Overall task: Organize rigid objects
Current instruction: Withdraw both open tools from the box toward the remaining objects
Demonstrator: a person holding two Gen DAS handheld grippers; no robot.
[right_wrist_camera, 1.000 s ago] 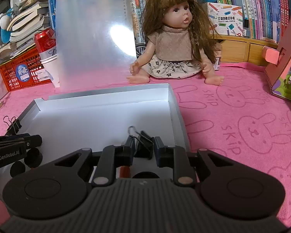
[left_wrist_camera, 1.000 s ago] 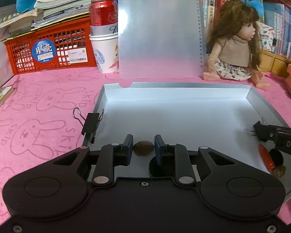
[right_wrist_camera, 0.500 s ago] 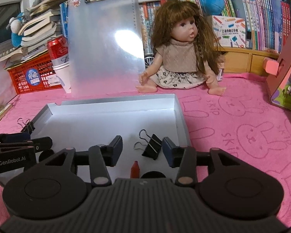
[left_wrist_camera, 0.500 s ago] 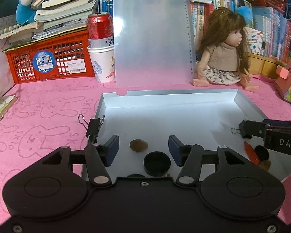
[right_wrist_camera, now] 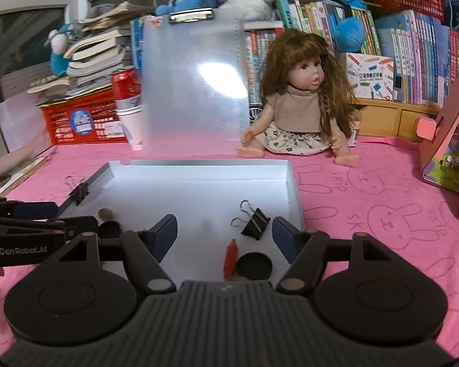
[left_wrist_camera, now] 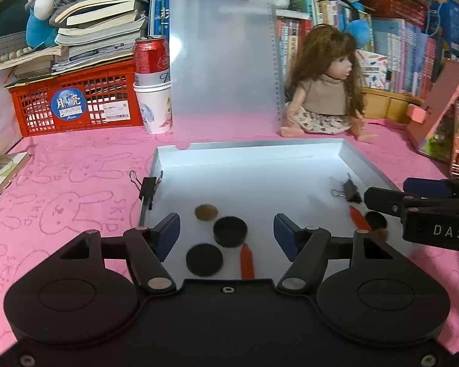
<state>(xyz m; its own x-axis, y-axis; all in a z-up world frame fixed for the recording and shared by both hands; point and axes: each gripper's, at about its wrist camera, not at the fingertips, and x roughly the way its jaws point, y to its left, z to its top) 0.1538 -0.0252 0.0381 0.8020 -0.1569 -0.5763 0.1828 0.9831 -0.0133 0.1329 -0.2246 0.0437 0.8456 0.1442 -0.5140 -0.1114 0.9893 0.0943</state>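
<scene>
Both hand-held grippers, left [left_wrist_camera: 226,229] and right [right_wrist_camera: 225,229], were caught opening with nothing pinched: nut [left_wrist_camera: 205,212] and binder clip [right_wrist_camera: 254,218] had just been dropped in the tray [left_wrist_camera: 248,148], so those two looked sorted.

A pink rabbit-print cloth is covering the tabletop [left_wrist_camera: 76,189]. Sitting directly on it are a shallow white tray [left_wrist_camera: 248,148], a red crate [left_wrist_camera: 76,104], a paper cup [left_wrist_camera: 154,107], an upright clear clipboard [left_wrist_camera: 223,70], and a doll [left_wrist_camera: 324,101] behind the tray.
</scene>
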